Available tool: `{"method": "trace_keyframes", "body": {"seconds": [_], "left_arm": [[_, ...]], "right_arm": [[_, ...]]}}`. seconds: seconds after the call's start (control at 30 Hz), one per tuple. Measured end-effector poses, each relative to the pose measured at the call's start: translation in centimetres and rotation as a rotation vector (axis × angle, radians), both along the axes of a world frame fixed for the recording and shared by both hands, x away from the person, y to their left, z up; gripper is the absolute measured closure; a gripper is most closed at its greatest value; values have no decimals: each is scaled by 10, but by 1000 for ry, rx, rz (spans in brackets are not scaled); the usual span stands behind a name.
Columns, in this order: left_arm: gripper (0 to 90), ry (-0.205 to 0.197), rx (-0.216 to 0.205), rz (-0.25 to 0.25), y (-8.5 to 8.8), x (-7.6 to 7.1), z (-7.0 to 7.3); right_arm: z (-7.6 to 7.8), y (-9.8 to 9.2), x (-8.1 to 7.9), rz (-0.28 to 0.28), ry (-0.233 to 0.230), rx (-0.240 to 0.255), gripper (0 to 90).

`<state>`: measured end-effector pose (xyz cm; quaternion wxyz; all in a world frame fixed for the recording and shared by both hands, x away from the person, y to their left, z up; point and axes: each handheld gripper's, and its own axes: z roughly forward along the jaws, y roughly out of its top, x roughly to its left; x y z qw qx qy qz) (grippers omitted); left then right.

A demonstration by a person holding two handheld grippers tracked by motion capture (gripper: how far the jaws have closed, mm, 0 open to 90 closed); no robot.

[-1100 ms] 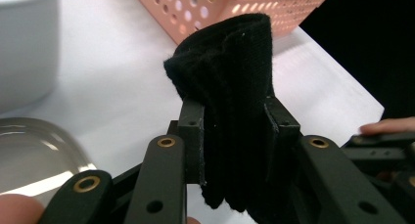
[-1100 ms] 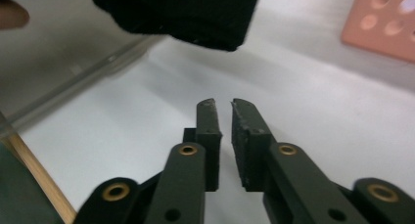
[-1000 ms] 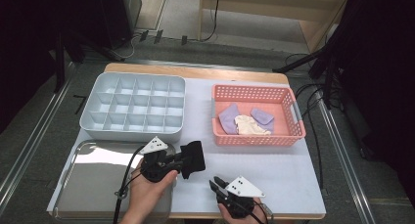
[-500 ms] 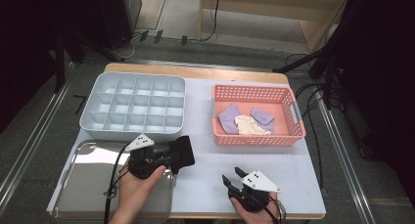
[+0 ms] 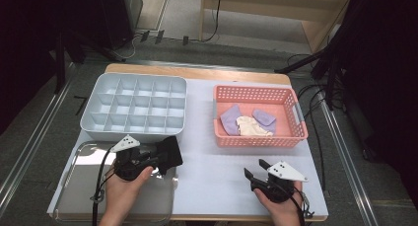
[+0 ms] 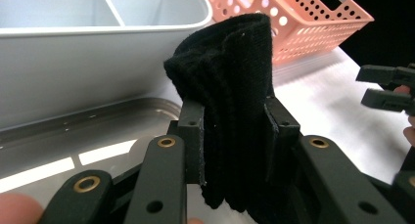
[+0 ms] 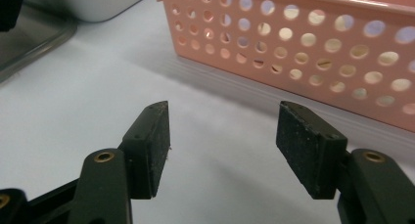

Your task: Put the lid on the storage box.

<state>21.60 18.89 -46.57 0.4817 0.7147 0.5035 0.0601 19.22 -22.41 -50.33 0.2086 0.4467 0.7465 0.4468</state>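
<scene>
Your left gripper pinches one black sock between its pads; in the left gripper view the sock stands bunched and upright in that grip, its top above the pad tips. It hangs over the far right corner of the steel tray, just short of the near wall of the grey divider box; that wall and the tray rim bound you closely on the far side and beneath. Your right gripper sits near the table's front edge with its jaws spread and nothing between them; they have just been opening, and in the right gripper view its gap frames bare white table. The open room lies between your two grippers and forward of the right one, a clear white strip up to the near wall of the pink basket. The basket's right side runs near the table's right edge. Count: one tray, one divider box, one basket, one black sock in hand. In the basket lie two lilac pieces and one cream piece, the cream one between and touching the lilac ones. The box compartments that show hold nothing.
</scene>
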Motion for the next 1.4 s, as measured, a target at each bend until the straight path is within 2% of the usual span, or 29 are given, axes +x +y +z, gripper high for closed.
{"method": "trace_keyframes", "body": {"seconds": [0.13, 0.27, 0.37, 0.53, 0.83, 1.07, 1.27, 1.4], "left_arm": [[679, -4, -3, 13, 7, -4, 2], [679, -9, 0, 28, 14, -6, 5], [678, -12, 3, 37, 20, -8, 8], [676, -18, 14, 51, 20, -10, 12], [675, -32, 5, 46, 18, -2, 20], [674, -53, 9, 55, 15, 14, 29], [673, -57, -32, 93, 19, 38, 29], [673, -64, -37, 108, 20, 51, 31]], "right_arm": [[-6, -8, 2, -4, 0, 33, 348], [-10, -12, 4, -22, 9, 20, 329], [-11, -16, 5, -34, 25, 43, 301], [-16, -21, 6, -63, 46, 44, 260], [-18, -28, 4, -89, 56, 51, 263], [-20, -29, 4, -94, 61, 46, 264], [-21, -28, 3, -87, 64, 41, 265], [-23, -27, 3, -84, 68, 41, 267]]}}
